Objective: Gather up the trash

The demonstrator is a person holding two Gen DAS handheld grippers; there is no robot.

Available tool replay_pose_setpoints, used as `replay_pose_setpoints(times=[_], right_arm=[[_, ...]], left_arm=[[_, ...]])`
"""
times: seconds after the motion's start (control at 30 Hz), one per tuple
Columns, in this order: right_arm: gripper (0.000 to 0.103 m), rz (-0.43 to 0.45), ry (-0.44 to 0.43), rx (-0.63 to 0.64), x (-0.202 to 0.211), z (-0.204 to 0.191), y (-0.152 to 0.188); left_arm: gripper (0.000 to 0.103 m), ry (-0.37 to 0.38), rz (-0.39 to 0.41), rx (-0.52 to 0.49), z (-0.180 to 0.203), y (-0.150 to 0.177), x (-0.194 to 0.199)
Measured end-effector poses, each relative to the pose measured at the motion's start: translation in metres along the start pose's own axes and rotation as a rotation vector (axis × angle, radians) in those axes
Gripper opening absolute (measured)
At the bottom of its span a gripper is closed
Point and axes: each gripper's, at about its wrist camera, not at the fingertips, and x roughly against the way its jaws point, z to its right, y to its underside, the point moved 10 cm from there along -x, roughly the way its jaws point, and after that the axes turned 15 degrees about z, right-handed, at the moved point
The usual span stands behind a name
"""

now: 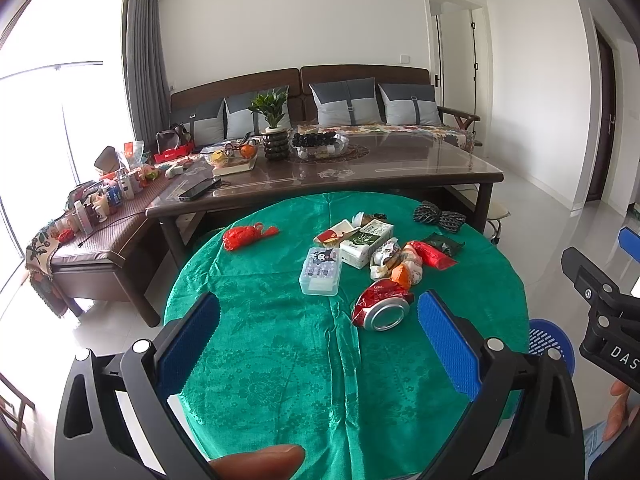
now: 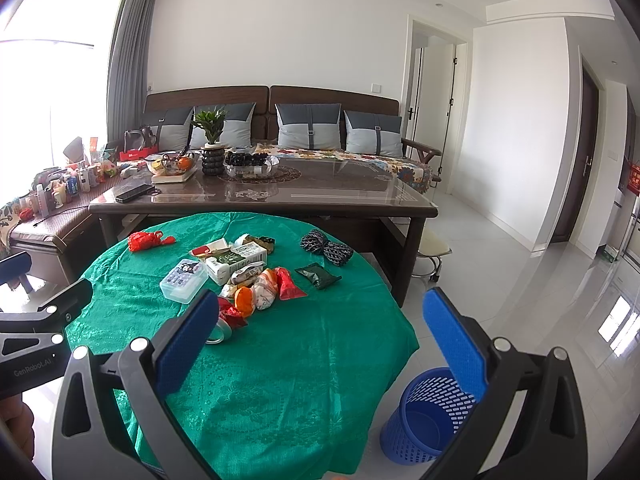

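Where lettering is legible: "Cola" on crushed red can [image 1: 382, 308], mid green tablecloth [image 1: 280, 360] among wrappers. Left gripper [image 1: 318, 340] and right gripper [image 2: 320, 338] both spread wide, empty, above cloth. Only right view shows whole blue basket [image 2: 424, 420] on floor, plus "GenRobot.AI" marking.

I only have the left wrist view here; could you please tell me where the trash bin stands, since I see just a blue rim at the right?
Observer: The blue basket stands on the floor, right of the green table, and looks empty.
Operator: Thank you. Are the right tongs holding anything?
Observer: No, the right tongs are open and empty.
Operator: Is the crushed can within their line?
Observer: The crushed can lies partly hidden behind their left pad.
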Motion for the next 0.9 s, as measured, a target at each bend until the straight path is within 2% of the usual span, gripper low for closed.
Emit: replay_pose_setpoints(times=[0.77, 0.9], right_arm=[[0.098, 0.001, 0.004, -0.004, 0.000, 0.002, -0.001], [0.098, 0.000, 0.009, -0.008, -0.002, 0.005, -0.002]], left_arm=[[0.098, 0.035, 0.015, -0.015, 0.006, 0.001, -0.002], [0.098, 0.080, 0.010, -0.013, 0.007, 0.006, -0.007]])
